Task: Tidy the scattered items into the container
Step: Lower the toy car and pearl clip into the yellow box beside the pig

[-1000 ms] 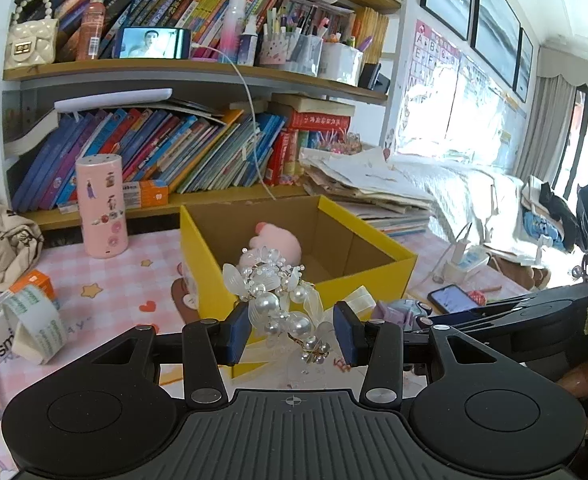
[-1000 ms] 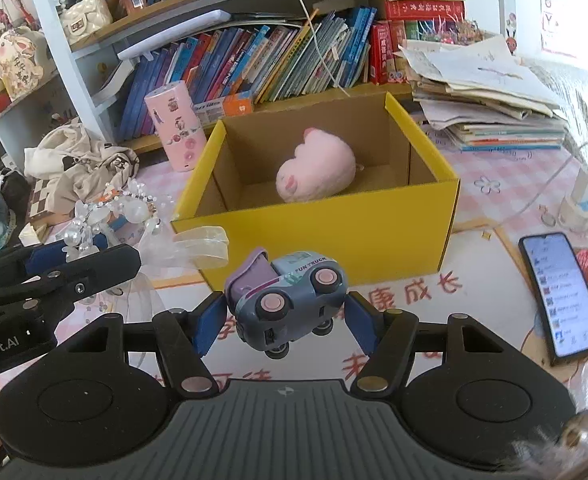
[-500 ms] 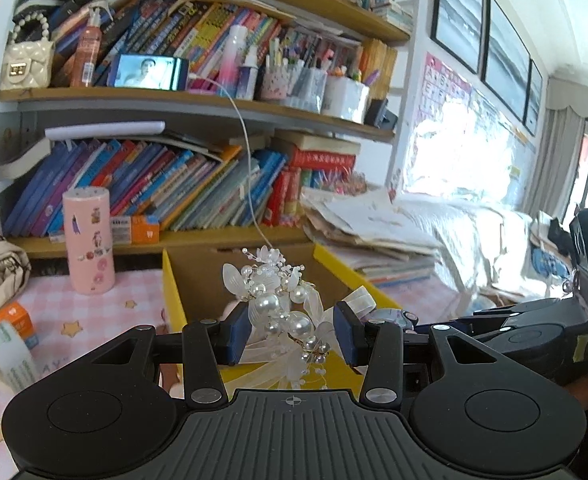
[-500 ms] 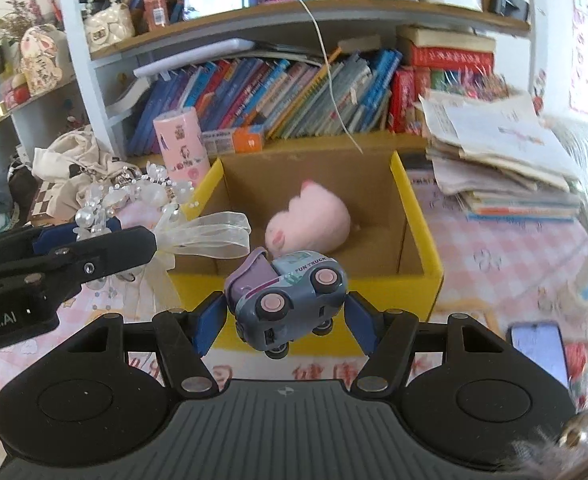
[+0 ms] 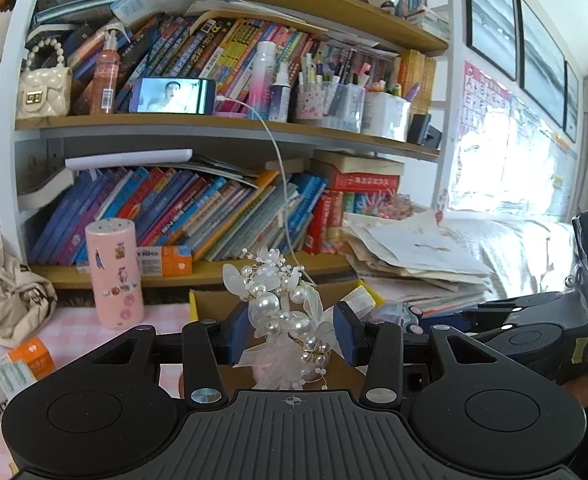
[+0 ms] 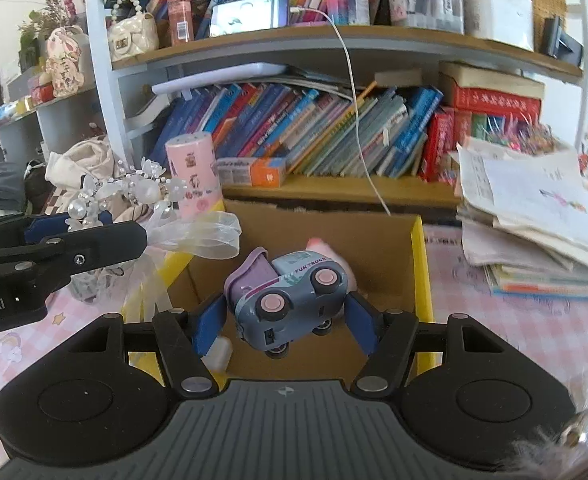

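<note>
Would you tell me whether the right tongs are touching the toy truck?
Touching: the right wrist view shows the right tongs pressing both blue pads against the toy truck, holding it above the box.

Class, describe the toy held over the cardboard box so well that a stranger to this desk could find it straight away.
Start at the bookshelf behind the desk; in front of it sits an open yellow-edged cardboard box. Above its opening, the right claw grips a small toy car. It is blue-grey with pink wheel hubs and reads FUN TRUCK, unlike the pink plush lying inside the box.
</note>
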`<move>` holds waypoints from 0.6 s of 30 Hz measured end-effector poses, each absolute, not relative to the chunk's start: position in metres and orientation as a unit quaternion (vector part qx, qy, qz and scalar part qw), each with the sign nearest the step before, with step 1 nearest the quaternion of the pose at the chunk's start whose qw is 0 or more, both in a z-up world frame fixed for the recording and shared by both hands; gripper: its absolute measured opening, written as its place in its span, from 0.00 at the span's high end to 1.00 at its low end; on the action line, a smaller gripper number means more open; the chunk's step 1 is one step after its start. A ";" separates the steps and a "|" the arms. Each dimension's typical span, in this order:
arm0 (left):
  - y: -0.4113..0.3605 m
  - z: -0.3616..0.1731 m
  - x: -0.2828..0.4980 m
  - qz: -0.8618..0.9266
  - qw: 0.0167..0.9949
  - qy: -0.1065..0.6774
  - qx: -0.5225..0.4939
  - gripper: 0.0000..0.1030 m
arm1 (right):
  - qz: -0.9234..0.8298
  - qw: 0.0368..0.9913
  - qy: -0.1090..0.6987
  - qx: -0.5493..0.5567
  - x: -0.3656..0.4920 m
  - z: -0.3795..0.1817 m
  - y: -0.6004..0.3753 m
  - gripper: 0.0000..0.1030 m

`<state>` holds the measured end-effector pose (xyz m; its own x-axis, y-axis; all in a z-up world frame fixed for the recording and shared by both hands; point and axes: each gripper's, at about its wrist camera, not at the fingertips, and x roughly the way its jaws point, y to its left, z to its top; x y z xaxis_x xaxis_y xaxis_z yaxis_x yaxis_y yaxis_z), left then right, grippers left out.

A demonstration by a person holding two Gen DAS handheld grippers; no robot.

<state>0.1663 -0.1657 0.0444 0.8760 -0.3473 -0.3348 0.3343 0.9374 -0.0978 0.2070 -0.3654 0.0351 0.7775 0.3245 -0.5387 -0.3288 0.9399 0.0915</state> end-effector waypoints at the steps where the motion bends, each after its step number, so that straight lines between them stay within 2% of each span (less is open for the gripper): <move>1: -0.168 0.045 0.170 -0.173 0.969 0.176 -0.017 0.58 | 0.175 0.943 0.282 -0.004 0.213 0.036 -0.367 0.39; 7: -0.181 0.037 0.200 -0.157 0.968 0.197 -0.004 0.58 | 0.188 0.940 0.282 -0.024 0.248 0.035 -0.373 0.39; 12: -0.190 0.015 0.223 -0.143 0.954 0.264 -0.001 0.58 | 0.207 0.921 0.327 -0.034 0.272 0.014 -0.371 0.39; 18: -0.198 -0.003 0.232 -0.139 0.944 0.298 0.039 0.58 | 0.218 0.905 0.362 -0.053 0.283 -0.010 -0.368 0.39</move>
